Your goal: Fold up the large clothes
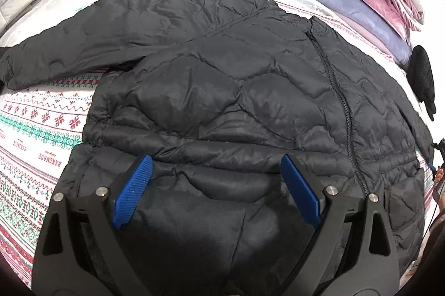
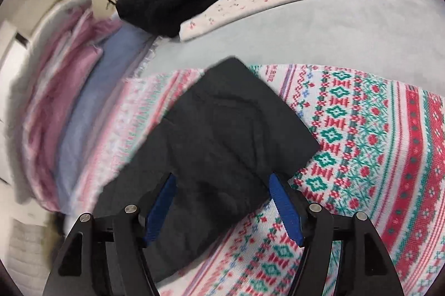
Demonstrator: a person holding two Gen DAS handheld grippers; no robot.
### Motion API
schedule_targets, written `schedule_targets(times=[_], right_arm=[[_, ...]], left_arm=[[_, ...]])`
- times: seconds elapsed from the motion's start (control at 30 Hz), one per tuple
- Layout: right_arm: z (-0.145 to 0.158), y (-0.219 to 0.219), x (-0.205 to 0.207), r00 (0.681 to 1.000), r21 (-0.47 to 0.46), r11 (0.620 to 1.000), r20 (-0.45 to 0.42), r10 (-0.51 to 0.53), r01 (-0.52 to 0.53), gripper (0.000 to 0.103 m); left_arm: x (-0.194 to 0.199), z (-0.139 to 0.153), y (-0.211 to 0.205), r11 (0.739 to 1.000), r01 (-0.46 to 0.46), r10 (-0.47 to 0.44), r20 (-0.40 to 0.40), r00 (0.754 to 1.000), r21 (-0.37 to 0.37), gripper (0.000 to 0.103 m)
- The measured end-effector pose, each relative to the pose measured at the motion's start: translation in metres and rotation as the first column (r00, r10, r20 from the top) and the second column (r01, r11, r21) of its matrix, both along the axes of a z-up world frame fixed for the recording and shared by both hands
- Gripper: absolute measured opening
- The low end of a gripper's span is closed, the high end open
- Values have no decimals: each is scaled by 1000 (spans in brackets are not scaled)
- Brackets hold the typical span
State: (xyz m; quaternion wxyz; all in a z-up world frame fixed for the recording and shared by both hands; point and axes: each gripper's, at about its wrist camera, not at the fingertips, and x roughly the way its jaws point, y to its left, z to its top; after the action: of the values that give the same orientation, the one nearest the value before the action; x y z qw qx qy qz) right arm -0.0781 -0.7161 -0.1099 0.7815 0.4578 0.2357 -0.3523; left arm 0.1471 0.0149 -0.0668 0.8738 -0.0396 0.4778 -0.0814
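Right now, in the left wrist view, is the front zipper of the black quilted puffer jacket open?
No, the black quilted puffer jacket lies flat on the patterned bedspread with its zipper closed along the whole visible front.

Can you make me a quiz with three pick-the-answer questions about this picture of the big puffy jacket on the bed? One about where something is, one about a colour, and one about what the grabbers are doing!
1. Where does the black jacket lie?
A. On the patterned blanket
B. On a chair
C. On a hanger

2. What colour are the pads on the left hand-held gripper?
A. Yellow
B. Blue
C. White

3. How do the jaws of the right hand-held gripper stand?
A. Shut tight
B. Open, either side of the jacket sleeve
C. Out of sight

Answers:
1 A: red and green pattern shows around the jacket.
2 B: both pads are bright blue.
3 B: a wide gap shows between its pads.
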Motion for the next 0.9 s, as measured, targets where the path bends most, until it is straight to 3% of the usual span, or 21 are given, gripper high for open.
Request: schedule_targets(times=[0.03,0.07,0.1,0.13,0.2,0.23,0.27,0.3,0.33,0.37,0.4,0.43,0.6,0.73,0.8,0.9], right_arm=[[3,5,9,999,-61,998,-53,5,-8,55],[6,12,22,990,-124,992,-141,22,-39,27],[10,19,40,965,-183,977,-258,55,-105,16],[15,28,55,936,-239,954,-339,95,-183,12],[27,43,75,875,-391,880,-481,54,-270,11],[24,46,83,810,-444,844,-586,-20,-300,10],[14,43,92,684,-475,820,-714,-147,-320,10],[9,41,93,624,-487,811,-754,-204,-324,10],[10,39,87,644,-487,818,-738,-199,-306,10],[16,37,77,729,-456,852,-670,-139,-256,11],[20,35,68,787,-415,881,-610,-85,-227,12],[22,36,61,816,-380,899,-577,-45,-219,16],[47,55,35,878,-220,933,-450,161,-284,37],[97,105,12,922,-242,915,-300,246,-323,69],[117,134,5,919,-266,892,-256,300,-365,76],[123,168,9,880,-274,842,-253,403,-465,80]], left_arm=[[0,-1,-2,1000,3,-3,1,1000,12,93],[0,-3,-4,1000,6,-6,3,1000,25,93],[0,-4,-4,999,9,-9,5,1000,34,93],[-1,-6,-6,999,15,-16,8,1000,51,93],[-2,-9,-9,996,29,-31,13,999,82,93],[-2,-10,-11,995,40,-41,15,999,97,93],[-3,-11,-12,993,46,-48,17,999,111,93],[-3,-12,-11,992,49,-51,19,998,115,93],[-3,-12,-10,992,49,-52,20,998,114,93],[-2,-11,-9,993,48,-50,18,999,107,93],[-3,-12,-10,994,47,-49,15,999,103,93],[-2,-11,-9,995,46,-47,12,999,93,93],[-2,0,2,999,36,-36,-3,999,18,93],[-5,17,14,1000,24,-23,15,1000,-21,93],[-6,21,21,1000,26,-26,15,1000,-11,93],[-8,25,40,1000,-10,10,11,1000,-2,93]])
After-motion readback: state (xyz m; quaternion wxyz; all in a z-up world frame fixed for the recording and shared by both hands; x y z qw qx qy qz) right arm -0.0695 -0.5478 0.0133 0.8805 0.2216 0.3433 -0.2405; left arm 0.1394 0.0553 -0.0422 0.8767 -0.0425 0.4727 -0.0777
